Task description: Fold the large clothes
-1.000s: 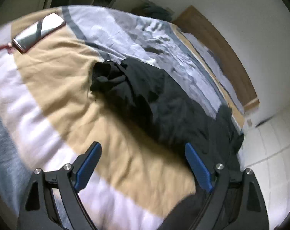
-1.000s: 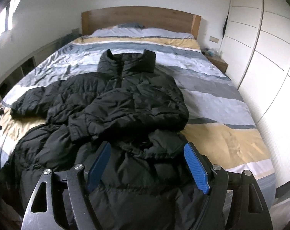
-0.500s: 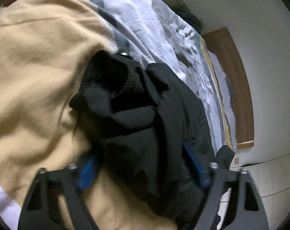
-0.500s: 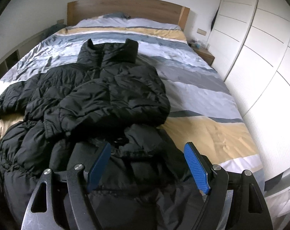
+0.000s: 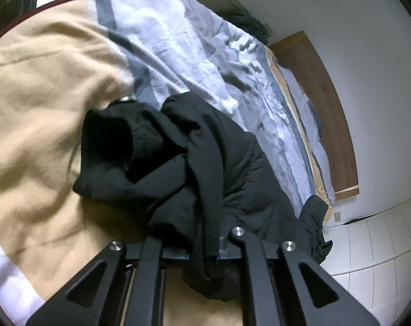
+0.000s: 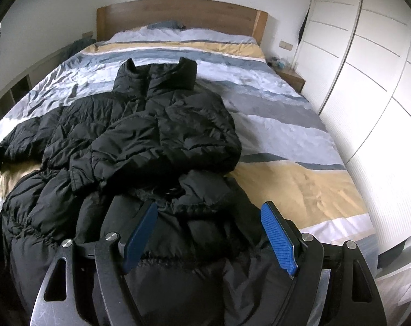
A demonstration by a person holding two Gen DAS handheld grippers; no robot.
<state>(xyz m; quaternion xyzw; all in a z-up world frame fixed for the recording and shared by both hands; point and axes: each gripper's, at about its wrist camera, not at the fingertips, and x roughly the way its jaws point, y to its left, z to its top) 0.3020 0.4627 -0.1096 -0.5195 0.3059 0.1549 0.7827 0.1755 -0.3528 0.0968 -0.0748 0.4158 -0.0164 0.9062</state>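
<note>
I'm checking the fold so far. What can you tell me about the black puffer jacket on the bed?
The black puffer jacket is quilted, slightly shiny and crumpled. It lies front up on the striped duvet, stand-up collar toward the wooden headboard. One sleeve is folded across the chest; the other stretches out sideways. The left gripper has just closed on that sleeve's cuff. The right gripper is open above the hem.

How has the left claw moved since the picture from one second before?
Yes. The left claw went forward and down to the black sleeve of the jacket, which fills more of the view against the beige stripe. Its jaws have just been closing and now pinch the sleeve.
</note>
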